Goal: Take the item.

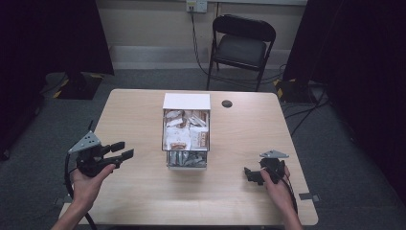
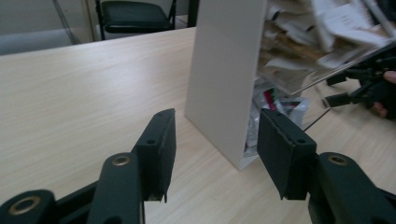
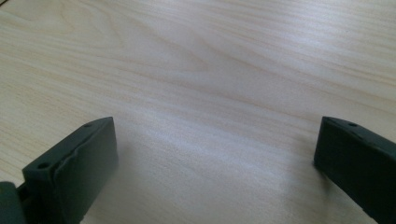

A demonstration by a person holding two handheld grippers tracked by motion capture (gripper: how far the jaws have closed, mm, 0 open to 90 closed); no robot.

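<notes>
High view: I see the light wooden table (image 1: 143, 201) across the middle of the frame, with a white box-shaped drawer unit (image 1: 186, 101) at centre, its clear drawers pulled toward the bottom of the frame and stuffed with small white and brown packets (image 1: 186, 132). My left gripper (image 1: 118, 150), black with a grey three-cornered plate, sits at lower left in a hand, jaws apart and holding nothing, pointing right toward the unit but well apart from it. My right gripper (image 1: 248, 174), also black with a grey plate, is at lower right in the other hand, low over the table and aimed left; jaw gap hard to read here. A small dark round hole (image 1: 227, 103) in the tabletop lies right of the unit, and a black folding chair (image 1: 242, 44) stands at top centre. Left gripper view: jaws stand wide, empty, framing the white side wall of the unit (image 2: 224, 74) at centre; packets spill at upper right, and the other gripper (image 2: 348, 88) shows at right edge. Right gripper view: jaws far apart at the bottom corners, gripping nothing, bare wood grain between them.
</notes>
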